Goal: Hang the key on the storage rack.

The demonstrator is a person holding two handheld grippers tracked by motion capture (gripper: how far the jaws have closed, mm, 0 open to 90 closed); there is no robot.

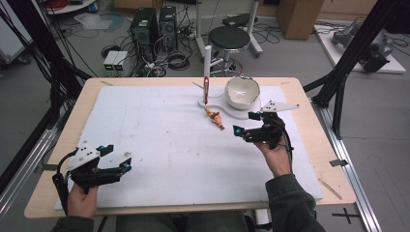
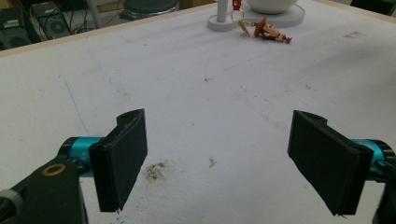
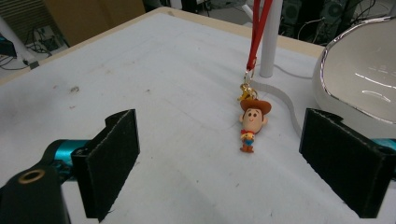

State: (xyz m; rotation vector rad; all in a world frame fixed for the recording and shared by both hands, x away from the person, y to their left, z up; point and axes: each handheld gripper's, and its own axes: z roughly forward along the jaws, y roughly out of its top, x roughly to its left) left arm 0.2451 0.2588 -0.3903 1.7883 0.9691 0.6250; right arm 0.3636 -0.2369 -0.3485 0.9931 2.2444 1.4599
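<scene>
My right gripper [image 3: 219, 163] hovers with fingers [image 3: 109, 158] spread wide, empty; the cowboy keychain figure [image 3: 252, 123] lies on the desk [image 3: 140, 70] just ahead, between them. My left gripper [image 2: 217, 163] is wide open too, touching nothing, figure far ahead.

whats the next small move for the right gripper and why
Probably ease the right gripper forward over the cowboy figure keychain: its jaws stand wide open and empty, the figure lies flat on the white mat just ahead between them, hanging by its red strap from the post.
</scene>
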